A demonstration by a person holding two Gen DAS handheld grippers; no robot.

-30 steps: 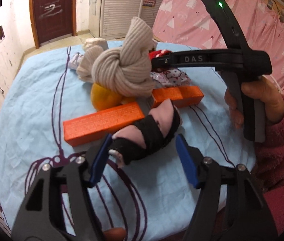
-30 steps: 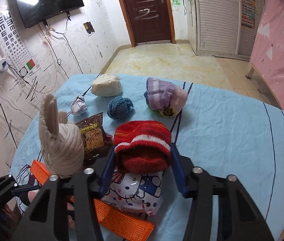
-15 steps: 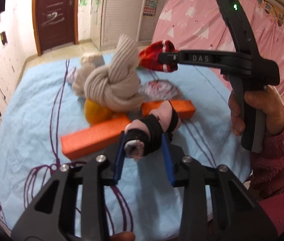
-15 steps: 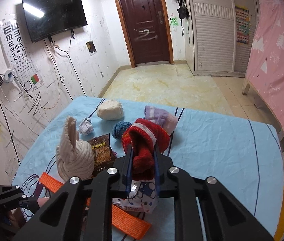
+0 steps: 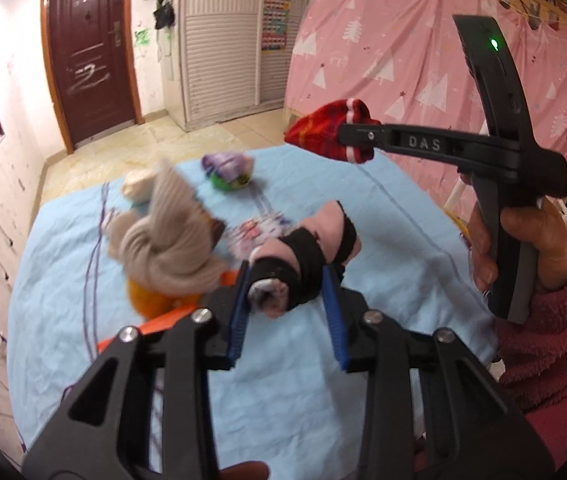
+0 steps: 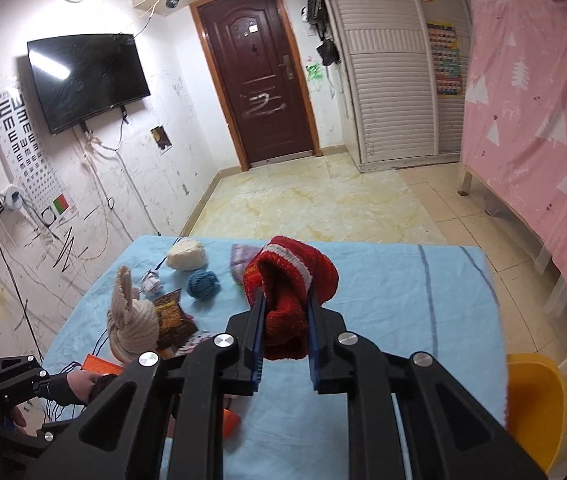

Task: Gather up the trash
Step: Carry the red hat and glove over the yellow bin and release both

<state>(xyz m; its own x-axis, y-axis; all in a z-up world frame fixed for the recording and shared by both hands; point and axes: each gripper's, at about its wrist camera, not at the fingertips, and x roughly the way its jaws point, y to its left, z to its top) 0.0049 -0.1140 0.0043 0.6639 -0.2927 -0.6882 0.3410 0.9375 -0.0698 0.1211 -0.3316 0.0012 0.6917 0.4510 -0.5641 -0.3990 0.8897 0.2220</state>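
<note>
My left gripper (image 5: 287, 280) is shut on a pink and black rolled sock (image 5: 303, 264) and holds it above the blue table (image 5: 383, 216). My right gripper (image 6: 283, 300) is shut on a red knitted hat (image 6: 289, 284) with a white stripe, lifted high over the table; the hat also shows in the left wrist view (image 5: 329, 132). On the table lie a snack wrapper (image 6: 171, 314), a crumpled paper ball (image 6: 151, 282) and a cartoon-printed bag (image 5: 259, 232).
A beige knotted sock (image 6: 131, 324), a blue yarn ball (image 6: 202, 284), a cream bundle (image 6: 186, 255), a purple hat (image 5: 227, 168), orange boxes (image 6: 101, 364) and an orange fruit (image 5: 149, 300) lie on the table. A yellow bin (image 6: 535, 404) stands at the table's right.
Both grippers closed on their items and lifted: the left took the pink and black sock off the table, the right raised the red hat well above it.
</note>
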